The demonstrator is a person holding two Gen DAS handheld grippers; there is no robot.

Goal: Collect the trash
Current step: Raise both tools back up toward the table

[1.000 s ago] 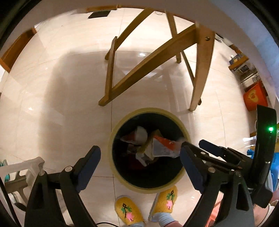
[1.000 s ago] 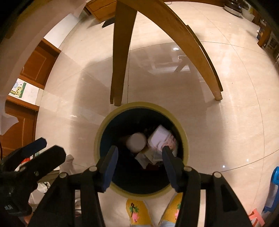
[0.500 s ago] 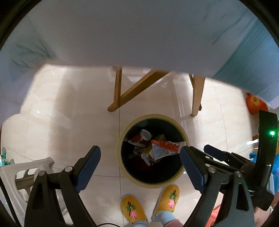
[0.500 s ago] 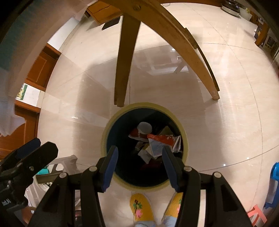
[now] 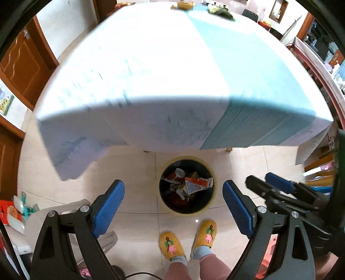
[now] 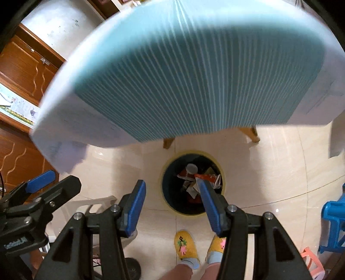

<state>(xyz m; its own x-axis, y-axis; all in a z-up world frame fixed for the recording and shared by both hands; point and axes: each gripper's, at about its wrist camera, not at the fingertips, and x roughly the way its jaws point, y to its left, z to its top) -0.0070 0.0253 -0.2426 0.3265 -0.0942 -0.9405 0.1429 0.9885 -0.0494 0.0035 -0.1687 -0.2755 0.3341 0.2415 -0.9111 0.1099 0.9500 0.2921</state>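
A round dark bin with a yellow rim (image 5: 212, 171) (image 6: 165, 170) stands on the tiled floor below the table edge. Inside lie crumpled wrappers, a white cup (image 5: 179, 172) (image 6: 192, 168) and a red-and-white packet (image 5: 197, 183) (image 6: 208, 177). My left gripper (image 5: 173, 207) hangs high above the floor, open, nothing between its blue pads. My right gripper (image 6: 172, 203) is open too and empty, also well above the bin; it shows at the right edge of the left wrist view (image 5: 278, 189). At the table's far end lie small yellow and green items (image 5: 220, 10), blurred.
A table with a white and light-blue cloth (image 5: 161, 75) (image 6: 194, 75) fills the upper half of both views. A person's feet in yellow slippers (image 5: 187, 241) (image 6: 186, 244) stand just before the bin. A white plastic stool (image 5: 71, 213) is at left, a blue stool (image 6: 333, 219) at right.
Both grippers rose from close over the bin to above table height; the bin looks smaller and the tablecloth top came into view. Both stayed open.
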